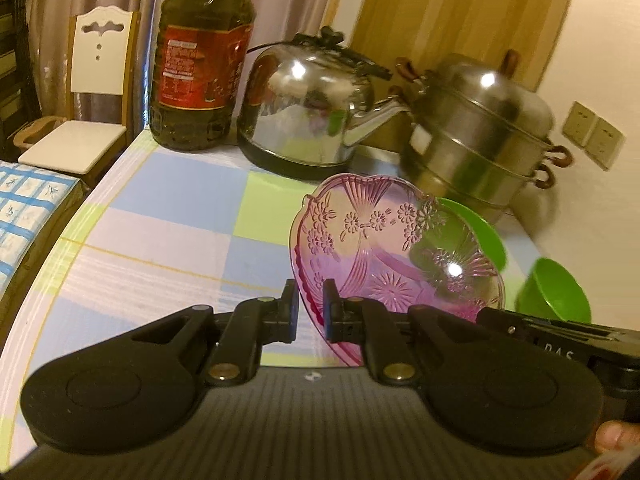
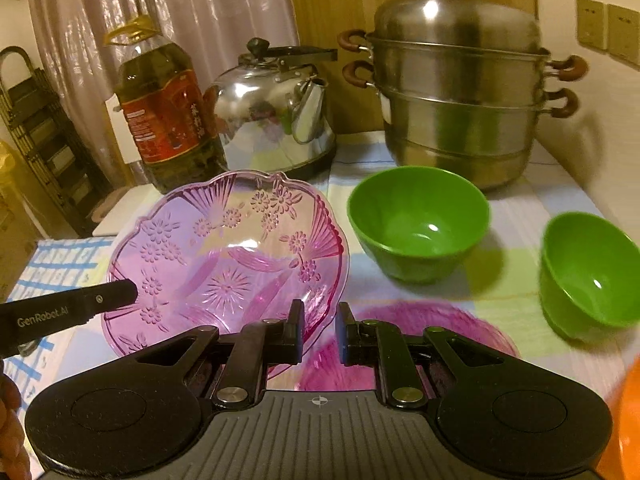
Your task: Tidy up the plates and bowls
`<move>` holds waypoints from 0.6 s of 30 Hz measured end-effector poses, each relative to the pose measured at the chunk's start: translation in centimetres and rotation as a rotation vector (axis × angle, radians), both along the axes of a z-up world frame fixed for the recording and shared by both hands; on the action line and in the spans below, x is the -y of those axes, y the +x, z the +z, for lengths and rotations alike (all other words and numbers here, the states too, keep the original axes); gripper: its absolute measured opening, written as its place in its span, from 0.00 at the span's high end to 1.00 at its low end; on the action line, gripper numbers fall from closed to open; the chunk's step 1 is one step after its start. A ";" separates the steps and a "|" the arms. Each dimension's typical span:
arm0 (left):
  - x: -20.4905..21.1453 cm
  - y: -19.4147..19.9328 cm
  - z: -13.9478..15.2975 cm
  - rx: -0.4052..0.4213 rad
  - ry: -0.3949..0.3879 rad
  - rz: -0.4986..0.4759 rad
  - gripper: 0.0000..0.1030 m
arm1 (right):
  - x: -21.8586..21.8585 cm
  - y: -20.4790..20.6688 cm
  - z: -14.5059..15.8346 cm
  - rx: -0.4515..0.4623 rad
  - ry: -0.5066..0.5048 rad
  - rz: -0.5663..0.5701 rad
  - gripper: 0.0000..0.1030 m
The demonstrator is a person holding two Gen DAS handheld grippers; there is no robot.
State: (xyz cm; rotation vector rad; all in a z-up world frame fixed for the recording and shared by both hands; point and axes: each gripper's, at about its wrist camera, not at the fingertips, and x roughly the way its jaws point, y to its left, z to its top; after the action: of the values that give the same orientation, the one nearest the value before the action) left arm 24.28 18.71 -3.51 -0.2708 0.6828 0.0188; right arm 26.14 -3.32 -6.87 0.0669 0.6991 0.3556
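Note:
A clear pink patterned plate (image 1: 384,248) is held tilted above the table; my left gripper (image 1: 311,309) is shut on its near rim. In the right wrist view the same plate (image 2: 224,256) hangs at the left, with the left gripper's finger on its left rim. My right gripper (image 2: 319,330) stands slightly open and empty, just beside the plate's right edge. A second pink plate (image 2: 440,320), blurred, lies on the table under the right gripper. Two green bowls (image 2: 418,224) (image 2: 588,272) stand upright to the right; they also show in the left wrist view (image 1: 476,232) (image 1: 554,290).
At the back stand an oil bottle (image 2: 168,116), a steel kettle (image 2: 272,112) and a stacked steel steamer pot (image 2: 460,92). The table has a checked cloth (image 1: 160,240). A white chair (image 1: 96,92) stands beyond the left edge. Something orange (image 2: 624,424) shows at the lower right.

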 end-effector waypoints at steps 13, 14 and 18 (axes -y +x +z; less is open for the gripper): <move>6.2 -7.3 -0.7 0.011 0.017 -0.087 0.90 | 5.5 -8.9 -0.8 0.020 -0.003 -0.086 0.85; 6.7 -7.8 -0.7 0.013 0.020 -0.096 0.90 | 6.1 -9.6 -0.9 0.024 0.000 -0.095 0.85; 8.9 -9.9 -1.0 0.009 0.046 -0.129 0.90 | 7.9 -12.7 -1.4 0.031 -0.005 -0.133 0.85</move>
State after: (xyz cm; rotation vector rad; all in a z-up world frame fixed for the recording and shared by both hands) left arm 14.40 9.79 -4.50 -0.1825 0.6893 -0.0901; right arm 13.44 -11.24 -8.31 0.1028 0.6615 0.2272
